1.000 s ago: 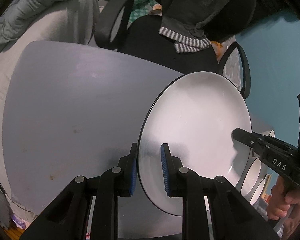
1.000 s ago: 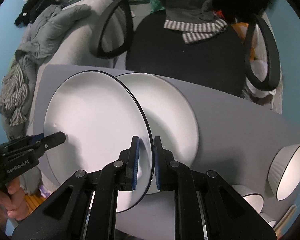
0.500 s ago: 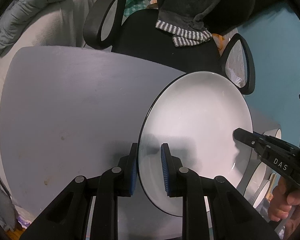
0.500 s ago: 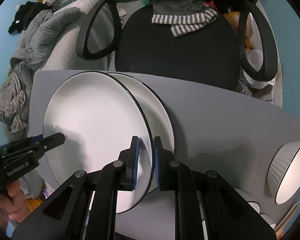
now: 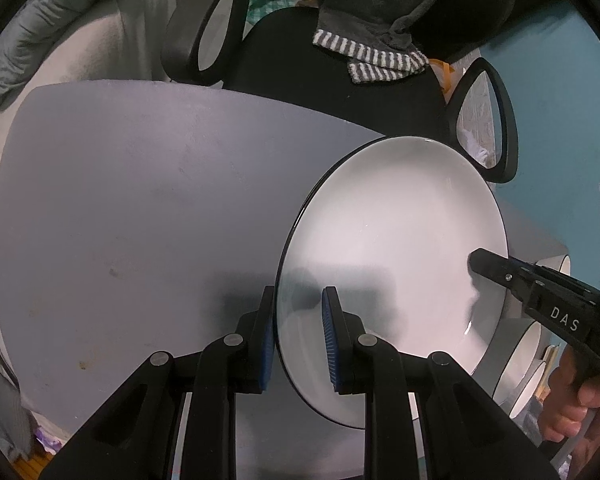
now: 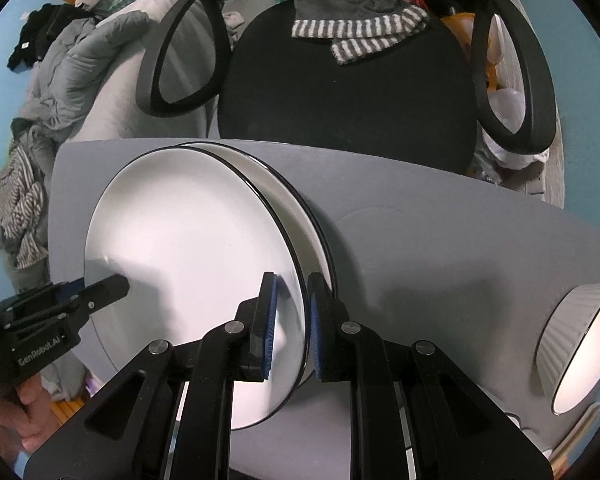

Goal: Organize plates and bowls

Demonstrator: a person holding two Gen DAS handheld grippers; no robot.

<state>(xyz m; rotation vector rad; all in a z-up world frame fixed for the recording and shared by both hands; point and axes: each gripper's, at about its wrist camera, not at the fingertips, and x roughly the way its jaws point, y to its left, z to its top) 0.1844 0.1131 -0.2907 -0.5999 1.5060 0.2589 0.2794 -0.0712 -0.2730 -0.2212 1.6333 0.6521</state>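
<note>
Clamped on opposite rims of the plate [image 5: 392, 248] — left gripper [image 5: 298, 336] and right gripper [image 6: 290, 326], both pinching it just above the lower plate [image 6: 300, 216] on the table [image 6: 440, 248]. Lower than a second ago — now nearly covering that plate, bowl [image 6: 580, 344] beyond.

Left hand-held gripper [image 5: 298, 334], right hand-held gripper [image 6: 291, 326]: black linkage arms, silver pivot screws, ribbed blue pads; white "DAS", "GenRobot.AI" lettering.

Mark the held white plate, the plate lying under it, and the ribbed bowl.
Held white black-rimmed plate [image 6: 188, 248]: right wrist view, centre of its face.
Second white plate beneath [image 6: 300, 216]: right wrist view, exposed right rim.
Ribbed white bowl [image 6: 560, 320]: right wrist view, outer wall.
</note>
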